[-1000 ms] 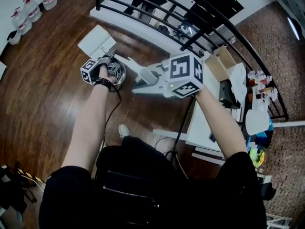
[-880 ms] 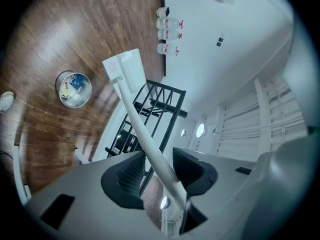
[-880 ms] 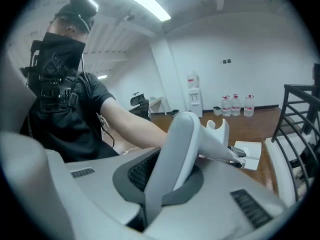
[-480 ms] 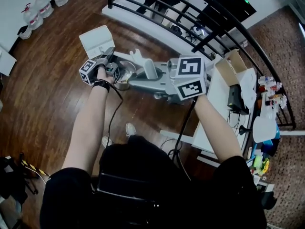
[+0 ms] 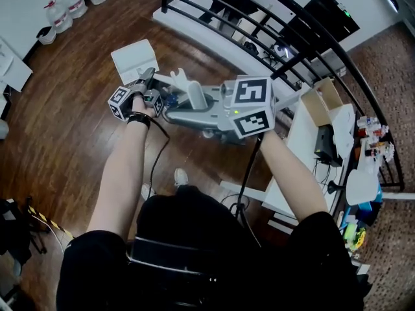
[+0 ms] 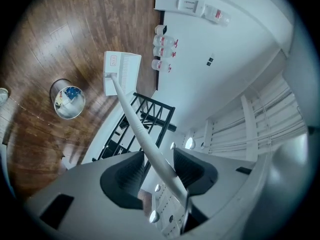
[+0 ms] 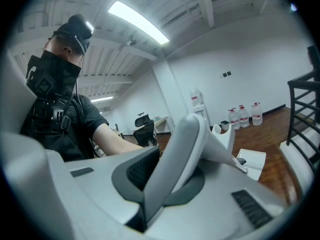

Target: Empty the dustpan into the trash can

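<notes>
Left gripper (image 6: pixel 159 170), jaws just opened loose around the long handle (image 6: pixel 134 118), sights along it: dustpan (image 6: pixel 121 73) lies up-right of the trash can (image 6: pixel 67 98), not over it; right gripper (image 7: pixel 167 181) clamps the grip (image 7: pixel 186 144).

Trash can (image 6: pixel 64 113) contents too small and blurry for identification

I've got a black railing (image 5: pixel 220 11) curving over a dark wood floor (image 5: pixel 52 141). Left of the railing, water bottles (image 5: pixel 72 6) stand along a white wall. Just inside the railing's right end is a white table (image 5: pixel 292 144), with an open cardboard box (image 5: pixel 319 101) at its far end. Beyond the railing sits a black screen (image 5: pixel 327 15). The right gripper view shows a distant office chair (image 7: pixel 144 123) and a lit ceiling light (image 7: pixel 138 22).
</notes>
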The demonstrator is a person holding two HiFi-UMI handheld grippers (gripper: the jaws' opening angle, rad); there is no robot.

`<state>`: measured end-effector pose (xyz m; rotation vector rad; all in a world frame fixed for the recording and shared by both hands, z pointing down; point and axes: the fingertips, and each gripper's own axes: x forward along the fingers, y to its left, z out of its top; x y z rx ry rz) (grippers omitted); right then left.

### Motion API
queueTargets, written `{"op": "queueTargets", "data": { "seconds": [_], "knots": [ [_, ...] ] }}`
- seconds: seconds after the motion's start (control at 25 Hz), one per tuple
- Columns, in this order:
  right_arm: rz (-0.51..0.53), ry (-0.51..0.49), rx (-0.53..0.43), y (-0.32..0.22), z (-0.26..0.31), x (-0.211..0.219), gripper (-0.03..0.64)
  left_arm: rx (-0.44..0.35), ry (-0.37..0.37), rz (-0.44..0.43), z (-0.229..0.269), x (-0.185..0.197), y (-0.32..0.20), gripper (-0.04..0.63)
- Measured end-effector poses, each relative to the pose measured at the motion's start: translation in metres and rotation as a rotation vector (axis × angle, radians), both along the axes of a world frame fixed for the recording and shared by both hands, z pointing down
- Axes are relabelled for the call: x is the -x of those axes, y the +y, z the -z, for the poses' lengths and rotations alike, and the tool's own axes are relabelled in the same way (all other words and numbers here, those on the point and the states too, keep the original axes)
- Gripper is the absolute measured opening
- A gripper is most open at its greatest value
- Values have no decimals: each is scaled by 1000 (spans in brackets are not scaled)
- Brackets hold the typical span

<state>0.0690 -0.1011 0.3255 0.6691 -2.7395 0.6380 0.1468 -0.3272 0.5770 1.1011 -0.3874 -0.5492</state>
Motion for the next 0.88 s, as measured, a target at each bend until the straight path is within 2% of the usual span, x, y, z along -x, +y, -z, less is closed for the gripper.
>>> {"op": "queueTargets", "data": {
  "seconds": [0.48, 0.6, 0.76, 0.88],
  "knots": [
    [84, -18, 19, -2, -1, 39, 25, -25, -28, 112, -8, 75, -1, 195],
    [107, -37, 24, -5, 2, 50, 25, -29, -7, 123, -6, 95, -3, 193],
    [120, -80, 23, -9, 11, 59, 25, -62, 61, 140, 5, 119, -4, 181],
    [130, -94, 11, -8, 17, 61, 25, -73, 61, 157, 13, 135, 3, 164]
  ]
}}
